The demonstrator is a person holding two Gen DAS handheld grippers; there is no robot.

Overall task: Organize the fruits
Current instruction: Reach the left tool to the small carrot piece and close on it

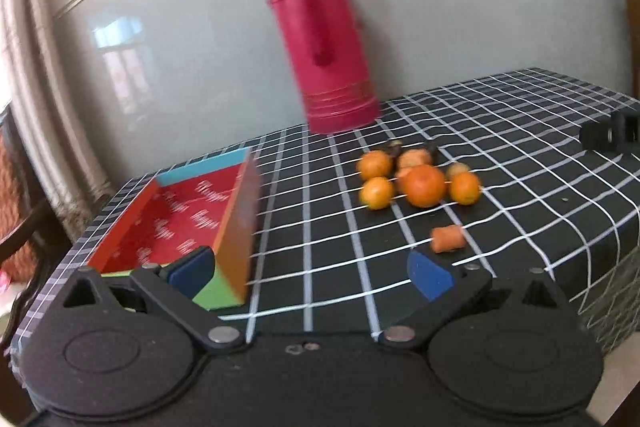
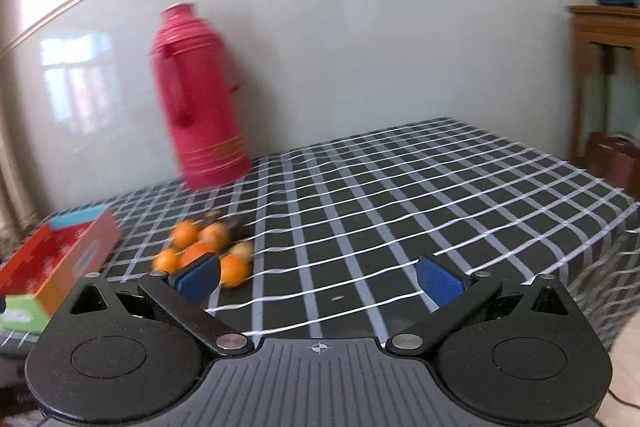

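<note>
Checked cloth is covering the worktop (image 1: 520, 163); both claws, left claw (image 1: 310, 273) and right claw (image 2: 320, 281), are hanging spread wide and empty. Beyond, oranges (image 1: 420, 183) are clustering beside the colourful box (image 1: 192, 219), thermos (image 1: 324, 39) standing behind.

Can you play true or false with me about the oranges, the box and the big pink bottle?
1. The oranges are inside the colourful box. False: they lie in a bunch on the checked tablecloth, beside the box.
2. The pink thermos stands upright near the wall. True.
3. The left gripper is squeezing an orange. False: its fingers are spread open and hold nothing.
4. The right gripper is open too. True.
5. The box is red inside. True, with pale markings too blurred to read.
6. One small orange piece sits apart from the bunch. True.
</note>
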